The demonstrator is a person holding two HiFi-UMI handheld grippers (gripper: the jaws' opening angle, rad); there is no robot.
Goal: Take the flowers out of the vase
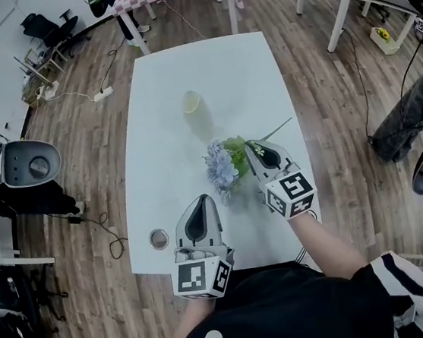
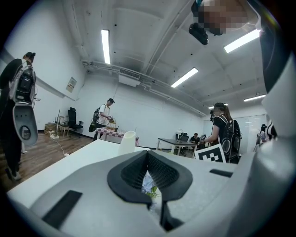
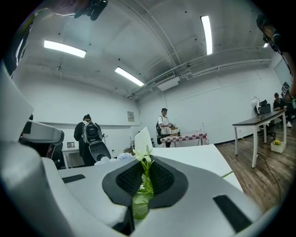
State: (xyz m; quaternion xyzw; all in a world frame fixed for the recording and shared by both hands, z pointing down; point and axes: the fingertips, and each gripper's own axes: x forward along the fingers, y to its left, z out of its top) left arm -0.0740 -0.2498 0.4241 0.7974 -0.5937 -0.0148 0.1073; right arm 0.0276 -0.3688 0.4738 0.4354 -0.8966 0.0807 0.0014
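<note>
Right gripper (image 3: 146, 173): jaws clamped on the green stems of the flowers (image 1: 221, 168), and we see leaves squeezed between the pads. Left gripper (image 2: 149, 162): jaws pressed together with nothing pinched. We see the blossoms just beyond its tips. The flowers are clear of the vase (image 1: 194, 107) and held low over the white table (image 1: 156, 156), between the two grippers. The vase stands upright mid-table, well apart from the bunch. A small round metal object (image 1: 159, 239) sits on the table's near left edge, beside the left gripper.
</note>
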